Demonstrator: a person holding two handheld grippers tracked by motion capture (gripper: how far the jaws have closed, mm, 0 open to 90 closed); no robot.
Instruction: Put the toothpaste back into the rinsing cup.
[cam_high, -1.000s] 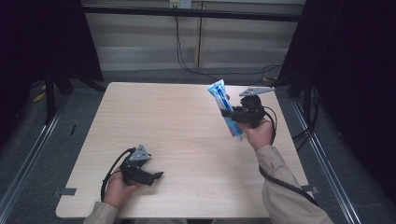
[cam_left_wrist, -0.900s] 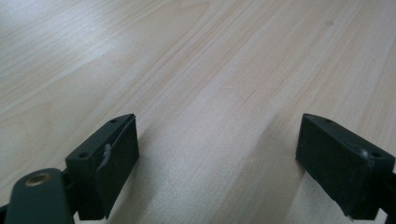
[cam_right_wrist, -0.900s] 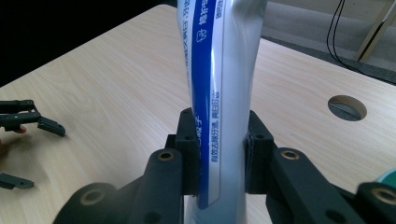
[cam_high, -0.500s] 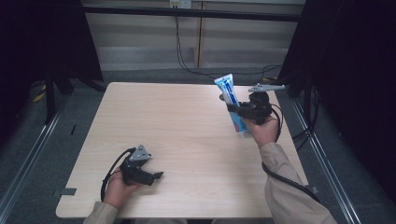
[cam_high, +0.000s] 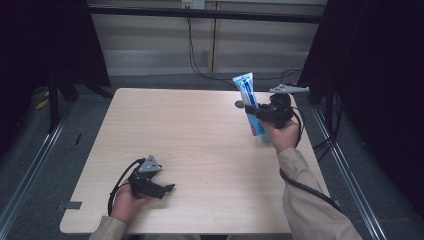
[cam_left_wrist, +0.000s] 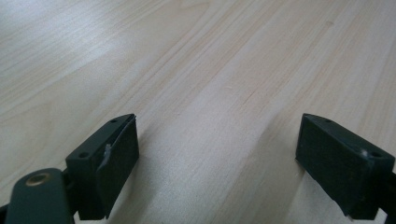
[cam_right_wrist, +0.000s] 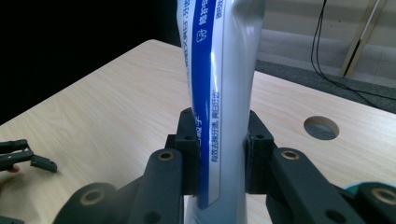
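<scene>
A blue and white tube (cam_high: 248, 100) stands nearly upright above the table's right side, flat crimped end up. My right gripper (cam_high: 251, 111) is shut on its middle; in the right gripper view the two black jaws press the tube (cam_right_wrist: 224, 93) from both sides, between the pads (cam_right_wrist: 189, 140). My left gripper (cam_high: 167, 189) rests low near the table's front left, held by a hand, pointing right. In the left gripper view its jaws stand wide apart over bare wood, and the left gripper (cam_left_wrist: 217, 154) holds nothing.
The light wooden table (cam_high: 190, 145) has a round cable hole (cam_right_wrist: 321, 127) near its far right. A cable (cam_high: 305, 180) trails from the right gripper along the sleeve. Dark curtains and metal floor rails flank the table; the left gripper (cam_right_wrist: 23, 156) lies far off.
The right gripper has carried the tube up and toward the far right, tipping it from a slant to nearly upright. The left gripper has stayed put.
</scene>
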